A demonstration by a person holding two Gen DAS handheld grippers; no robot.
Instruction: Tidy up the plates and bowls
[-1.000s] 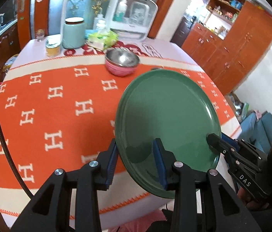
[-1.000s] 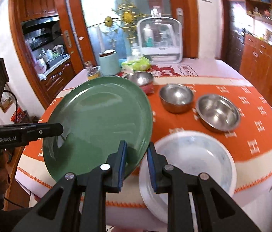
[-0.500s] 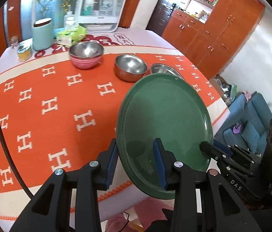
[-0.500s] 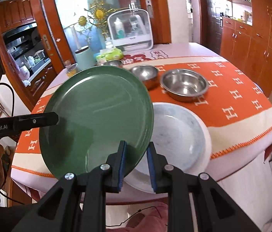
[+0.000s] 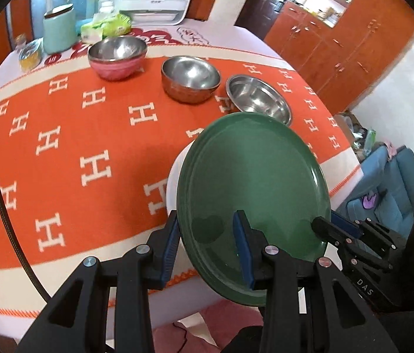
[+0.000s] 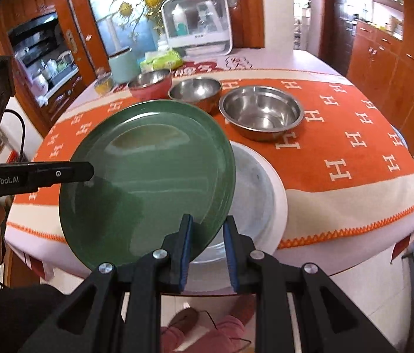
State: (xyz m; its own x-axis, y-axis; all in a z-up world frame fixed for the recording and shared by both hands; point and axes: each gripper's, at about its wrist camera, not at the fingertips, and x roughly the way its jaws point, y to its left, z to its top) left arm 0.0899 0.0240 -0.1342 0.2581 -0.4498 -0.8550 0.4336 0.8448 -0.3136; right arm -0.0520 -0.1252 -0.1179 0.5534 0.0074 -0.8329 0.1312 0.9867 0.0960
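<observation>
Table [image 6: 353,206] first: round, under an orange cloth [image 5: 68,135] patterned with white H letters and bordered in cream. At its far edge stand a white cabinet [image 6: 196,26], a mint canister [image 5: 59,28] and a green tissue pack [image 5: 107,27].

Green plate [image 6: 148,173] next, tilted in the air above the near edge of the table, gripped from both sides. It hangs partly over a white plate [image 6: 261,194] that lies flat on the cloth; whether the two touch cannot be told.

Three bowls sit in a row beyond the plates: a wide steel bowl [image 6: 261,111] on the right, a deeper steel bowl [image 6: 195,89] just beside it, and a pink bowl [image 6: 149,83] with a steel inside on the left.

Left gripper [image 5: 207,250] is clenched on the near-left rim of the green plate, one blue pad under it and one on its face. Right gripper [image 6: 207,244] clamps the rim on the opposite side, the plate's edge caught between its pads.
</observation>
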